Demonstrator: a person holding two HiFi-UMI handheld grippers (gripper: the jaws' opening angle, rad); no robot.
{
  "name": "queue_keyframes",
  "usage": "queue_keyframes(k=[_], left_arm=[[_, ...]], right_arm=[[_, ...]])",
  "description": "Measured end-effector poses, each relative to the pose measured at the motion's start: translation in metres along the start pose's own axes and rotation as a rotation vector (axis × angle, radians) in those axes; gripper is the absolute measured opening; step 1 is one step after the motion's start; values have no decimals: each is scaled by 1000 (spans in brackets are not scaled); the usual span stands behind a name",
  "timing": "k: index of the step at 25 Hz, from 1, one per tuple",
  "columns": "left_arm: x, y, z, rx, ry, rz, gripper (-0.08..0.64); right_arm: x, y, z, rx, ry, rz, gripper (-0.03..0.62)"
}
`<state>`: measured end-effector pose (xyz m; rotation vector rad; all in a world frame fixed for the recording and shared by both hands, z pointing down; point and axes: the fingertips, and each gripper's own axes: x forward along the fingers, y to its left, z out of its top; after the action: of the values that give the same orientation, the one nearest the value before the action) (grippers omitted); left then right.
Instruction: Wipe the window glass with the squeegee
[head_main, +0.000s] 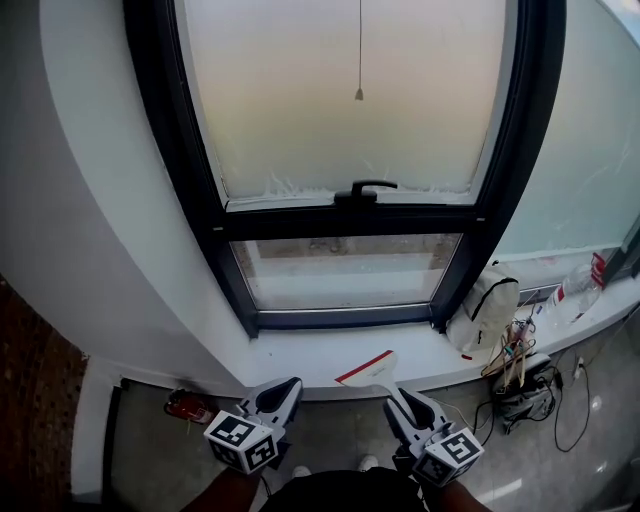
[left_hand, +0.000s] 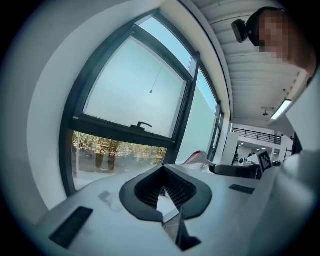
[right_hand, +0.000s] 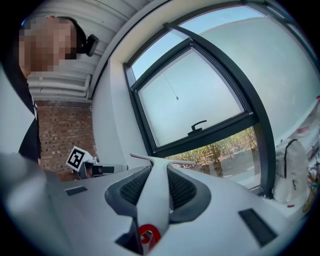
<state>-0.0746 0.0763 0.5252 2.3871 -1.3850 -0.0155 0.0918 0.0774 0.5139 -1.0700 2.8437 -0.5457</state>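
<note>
The white squeegee (head_main: 367, 369) with a red-edged blade sticks up over the sill, its handle (right_hand: 156, 200) clamped in my right gripper (head_main: 398, 398), which is shut on it. In the right gripper view, the blade (right_hand: 150, 160) lies crosswise just past the right gripper (right_hand: 159, 175). My left gripper (head_main: 283, 392) hangs beside it, low and left, with its jaws together and nothing in them; it (left_hand: 165, 175) points at the window. The window has a frosted upper pane (head_main: 350, 100) and a clear lower pane (head_main: 345, 270) in a black frame. Both grippers are well short of the glass.
A black window handle (head_main: 365, 188) sits on the crossbar and a pull cord (head_main: 360, 60) hangs before the upper pane. On the white sill (head_main: 300, 355) to the right are a white bag (head_main: 485, 310), a plastic bottle (head_main: 578, 285) and tangled cables (head_main: 520, 360). A red object (head_main: 188, 405) lies on the floor.
</note>
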Motion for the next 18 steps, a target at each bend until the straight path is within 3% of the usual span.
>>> queue_keyframes(k=[5,15,18], left_arm=[[-10,8,-7,-55,17,-24,0],[-9,-5,-21,-57,49,-101,0],[-5,-10,-32,-60,98,-132,0]], right_arm=[[1,4,-10,17,30,-28,84],[6,16,-10,-55,27,-37,84],[6,18,-9,-78,28,-33,84]])
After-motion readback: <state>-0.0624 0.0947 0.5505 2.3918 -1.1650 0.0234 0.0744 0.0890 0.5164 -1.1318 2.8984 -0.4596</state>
